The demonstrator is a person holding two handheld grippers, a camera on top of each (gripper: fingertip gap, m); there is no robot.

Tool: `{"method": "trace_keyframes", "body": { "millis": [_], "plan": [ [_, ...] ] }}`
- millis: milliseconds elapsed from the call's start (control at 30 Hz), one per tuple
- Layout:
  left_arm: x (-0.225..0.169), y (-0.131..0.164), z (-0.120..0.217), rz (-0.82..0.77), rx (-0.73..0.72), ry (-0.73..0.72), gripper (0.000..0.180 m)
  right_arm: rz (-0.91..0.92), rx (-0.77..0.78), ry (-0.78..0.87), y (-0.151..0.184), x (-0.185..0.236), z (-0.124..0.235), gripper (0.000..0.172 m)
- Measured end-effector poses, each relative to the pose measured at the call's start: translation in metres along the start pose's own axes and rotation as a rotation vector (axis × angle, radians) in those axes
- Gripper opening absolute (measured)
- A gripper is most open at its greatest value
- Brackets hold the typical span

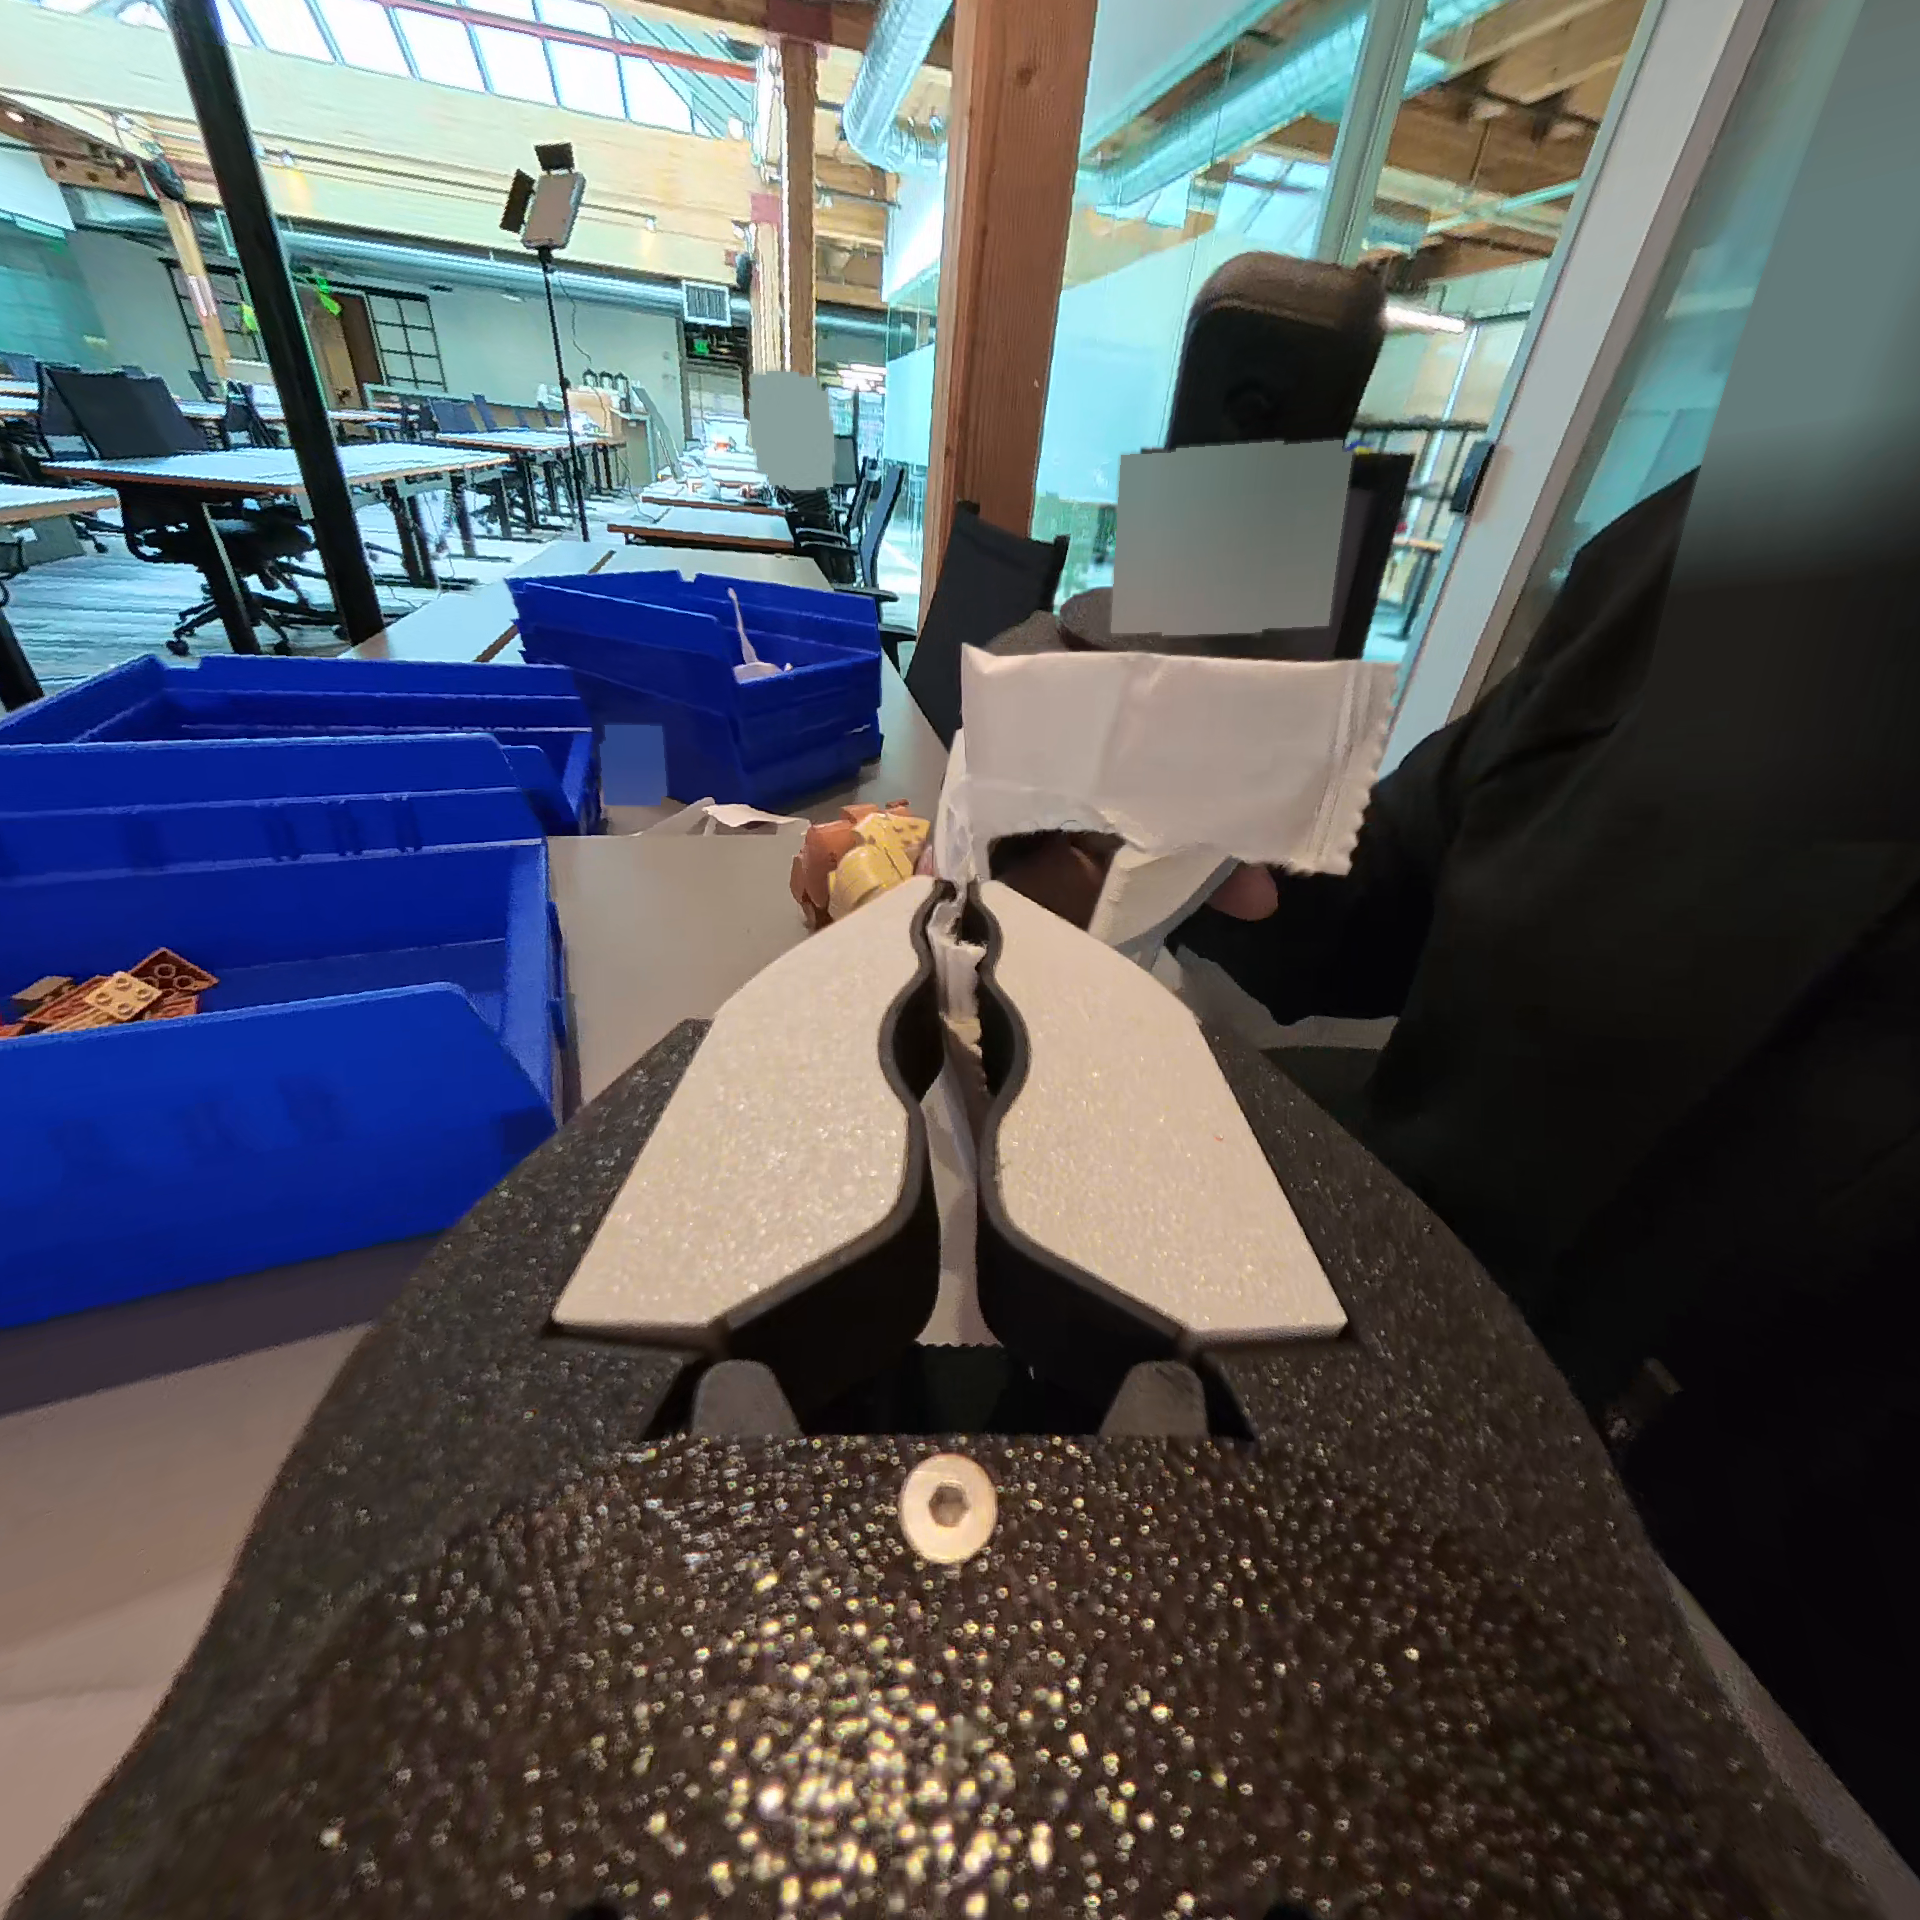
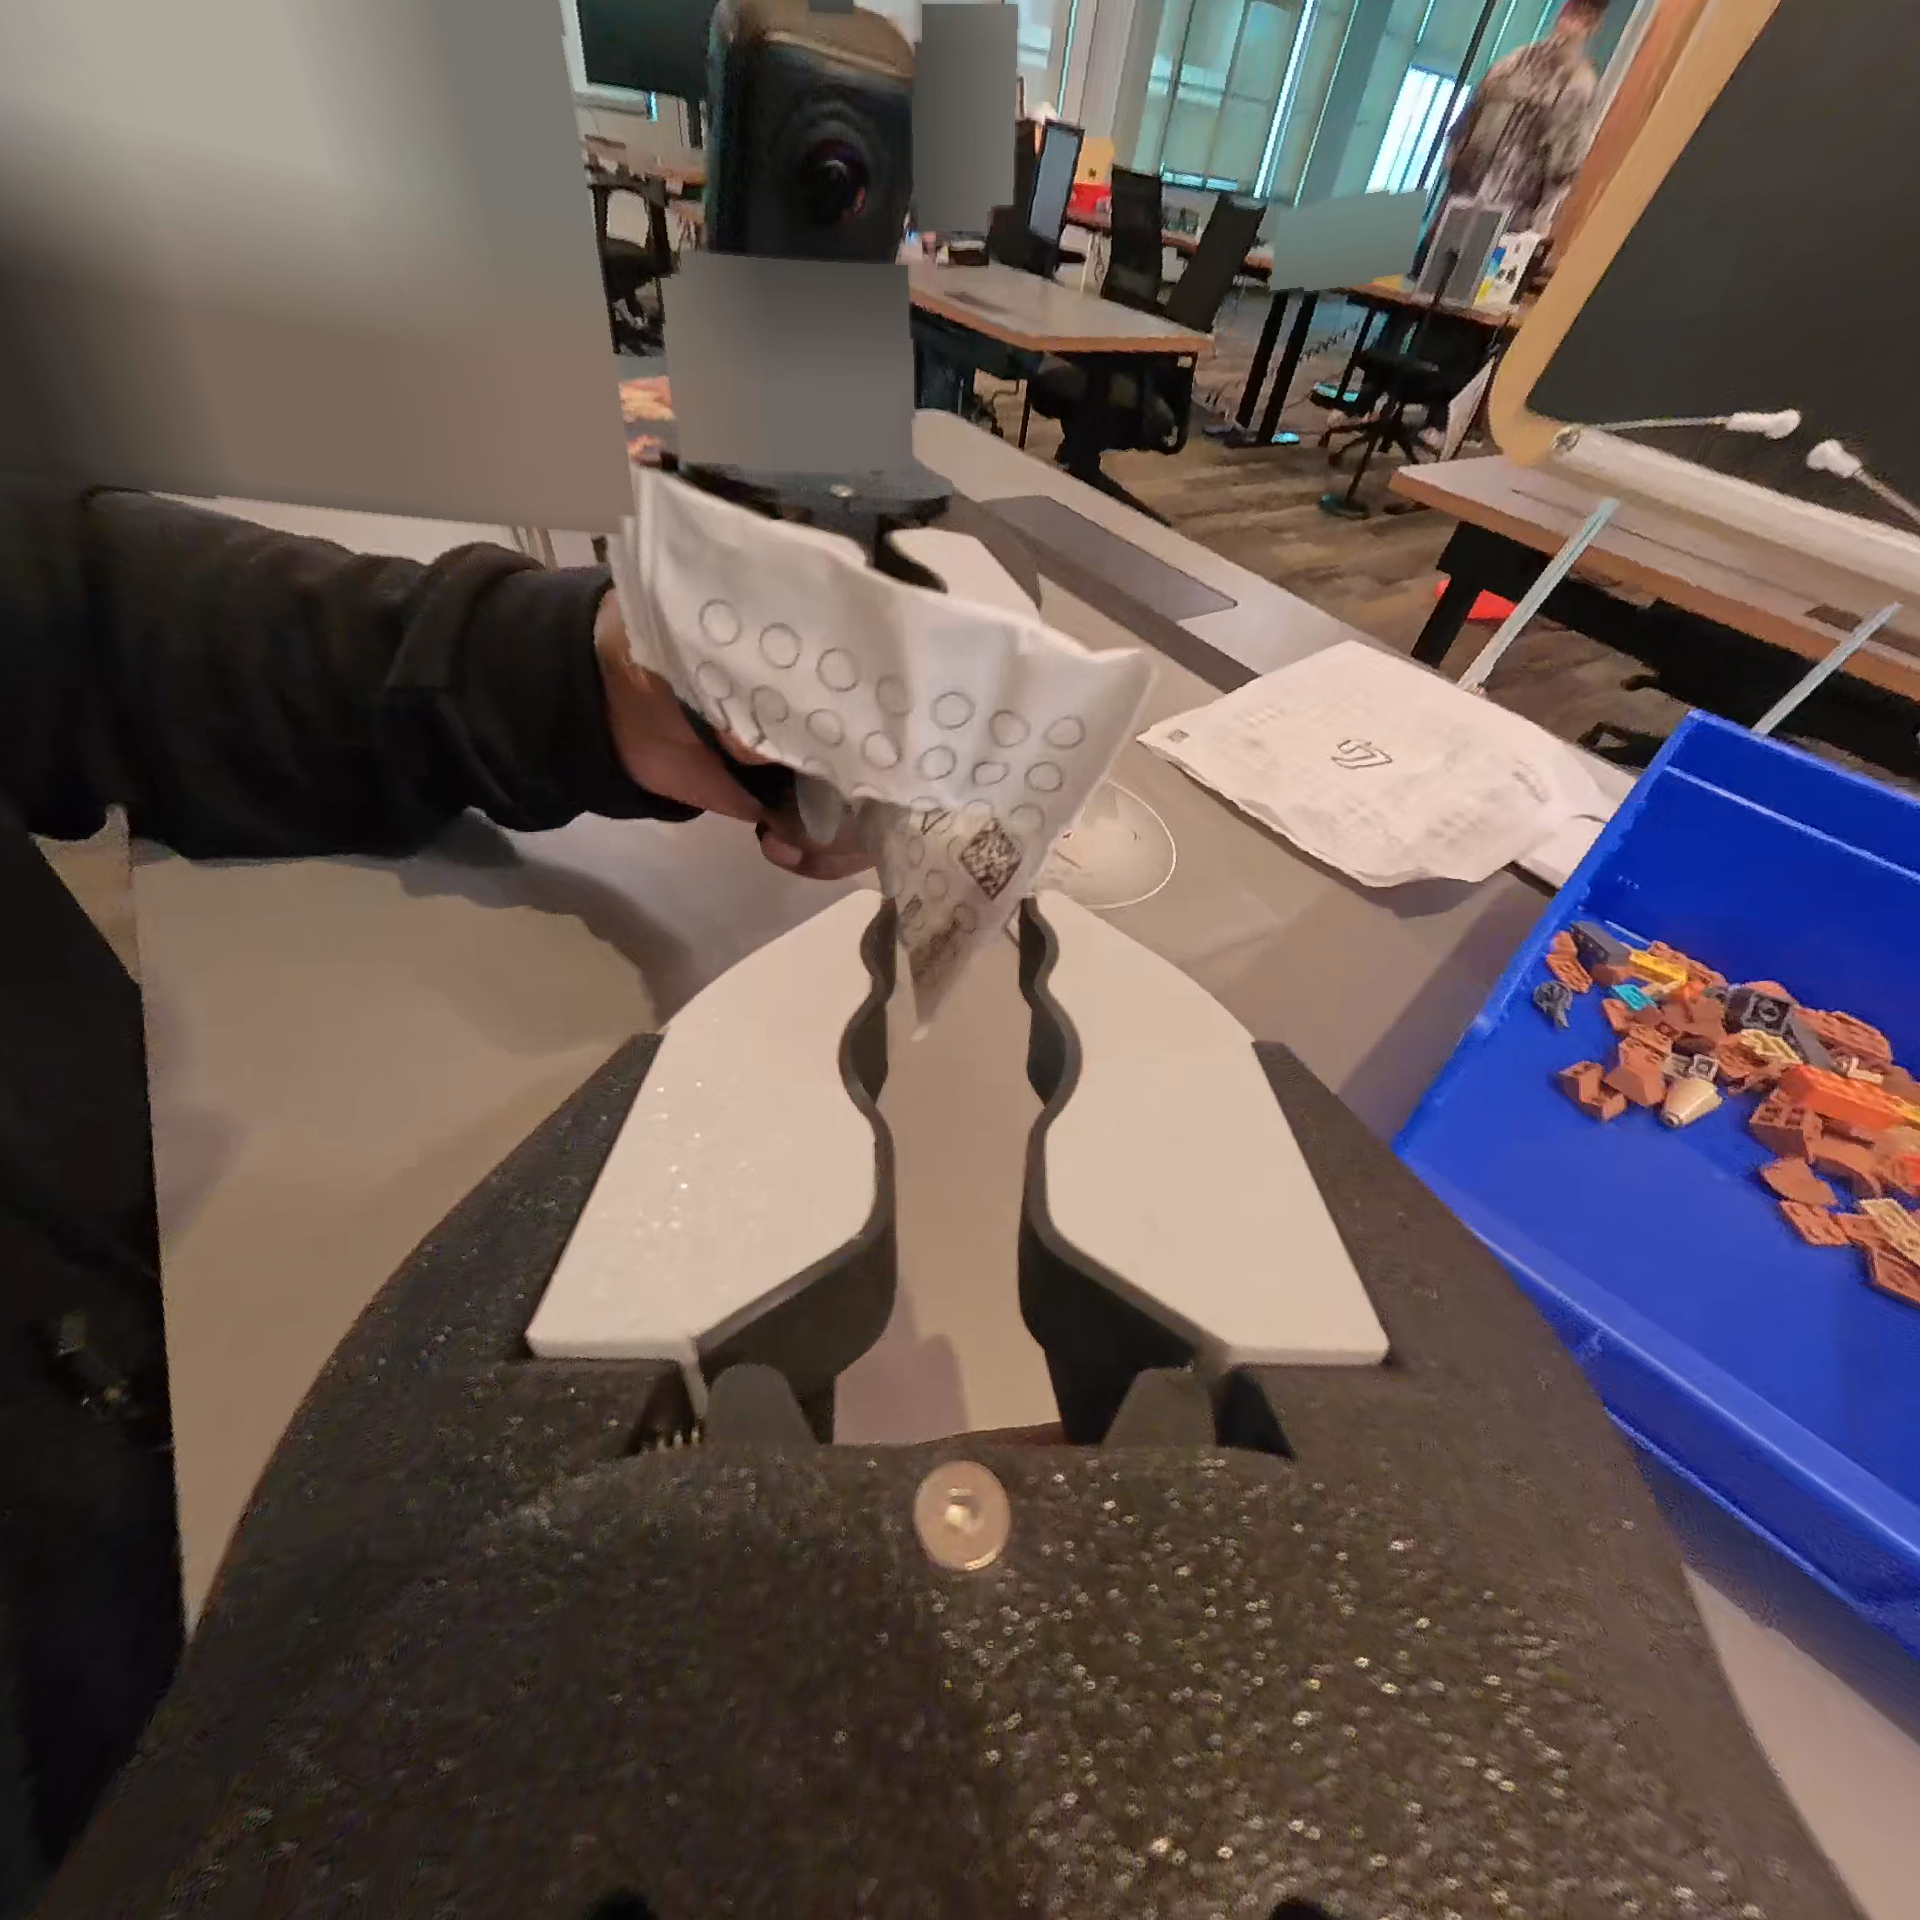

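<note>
One white paper bag (image 1: pixel 1164 748) pinched in left jaws, right jaws apart, perhaps four blue bins (image 1: pixel 260 1091)

A white paper bag (image 1: pixel 1153 743), torn open and crumpled, is held in the air between the two tongs. Its torn edge is pinched between the closed fingers of the left gripper (image 1: pixel 961 914). A loose printed corner, marked with rings, hangs between the parted fingers of the right gripper (image 2: pixel 951 935), with gaps visible at both pads. Small brown and yellow bricks (image 1: pixel 857 857) lie on the table just left of the left gripper's fingertips.
</note>
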State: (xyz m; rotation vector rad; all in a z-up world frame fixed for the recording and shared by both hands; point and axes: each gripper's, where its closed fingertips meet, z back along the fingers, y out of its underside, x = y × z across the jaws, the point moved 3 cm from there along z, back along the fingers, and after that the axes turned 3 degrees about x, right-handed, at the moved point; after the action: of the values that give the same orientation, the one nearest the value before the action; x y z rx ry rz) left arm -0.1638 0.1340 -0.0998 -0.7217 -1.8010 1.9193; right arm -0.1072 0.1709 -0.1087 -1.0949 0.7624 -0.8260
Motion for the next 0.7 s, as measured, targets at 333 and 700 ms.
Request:
{"method": "trace_keyframes", "body": {
  "millis": [333, 700],
  "plan": [
    [-0.001, 0.003, -0.001, -0.100, 0.082, -0.031, 0.024, 0.067, -0.107, 0.065, 0.000, -0.007, 0.000, 0.000],
    [-0.016, -0.007, 0.015, -0.412, 0.313, -0.060, 0.030, 0.086, -0.065, 0.151, 0.018, -0.015, -0.006, 0.000]
  ]
}}
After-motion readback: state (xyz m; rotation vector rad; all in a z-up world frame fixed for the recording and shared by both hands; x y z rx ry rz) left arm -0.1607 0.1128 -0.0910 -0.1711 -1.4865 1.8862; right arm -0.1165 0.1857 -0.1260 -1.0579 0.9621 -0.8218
